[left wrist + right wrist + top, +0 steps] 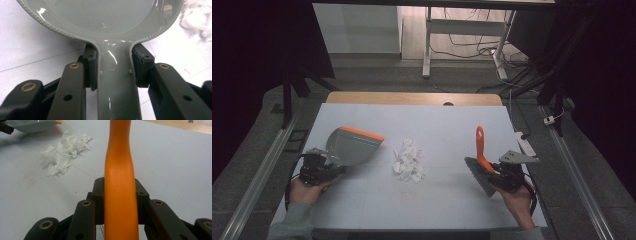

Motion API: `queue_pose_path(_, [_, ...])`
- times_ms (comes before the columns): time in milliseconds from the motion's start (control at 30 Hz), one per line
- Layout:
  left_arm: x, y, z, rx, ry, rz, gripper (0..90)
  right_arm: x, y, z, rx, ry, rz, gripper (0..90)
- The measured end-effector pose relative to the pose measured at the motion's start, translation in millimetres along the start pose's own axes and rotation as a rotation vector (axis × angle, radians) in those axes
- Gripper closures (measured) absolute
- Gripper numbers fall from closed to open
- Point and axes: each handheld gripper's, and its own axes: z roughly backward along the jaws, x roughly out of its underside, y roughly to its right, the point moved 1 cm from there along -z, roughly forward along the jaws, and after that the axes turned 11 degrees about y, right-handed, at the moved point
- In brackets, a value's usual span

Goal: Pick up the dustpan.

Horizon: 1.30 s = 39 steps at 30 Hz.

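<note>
A grey dustpan (349, 146) with an orange front lip lies at the table's left, its mouth turned toward the middle. My left gripper (323, 170) is shut on the dustpan's handle (113, 75), a black pad pressed on each side. A heap of torn white paper (408, 160) lies in the middle of the table, to the right of the dustpan. At the right, my right gripper (502, 175) is shut on a brush with an orange handle (120, 185) and dark bristles (477, 175). The handle points away from me. The paper heap (62, 155) lies to the brush's left.
The white table top (437, 125) has a wooden strip along its far edge. A white power strip (526, 144) lies off the right edge. Metal rails run along both sides on the floor. A desk frame and cables stand beyond the table.
</note>
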Motion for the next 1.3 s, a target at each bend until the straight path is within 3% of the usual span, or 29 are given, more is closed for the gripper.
queue_pose_path(367, [-2.4,1.3,9.9,0.038,0.031,-0.034,61.6,-1.8,1.4,3.6,0.012,0.013,0.000,70.7])
queue_pose_path(700, [-6.5,4.6,24.5,0.088,0.055,-0.107,61.6,-3.3,1.8,4.5,0.019,0.022,0.000,70.7])
queue_pose_path(1300, [-1.9,3.1,35.4,0.178,0.012,-0.181,61.6,-7.8,-1.5,-0.3,0.019,0.029,0.007,70.7])
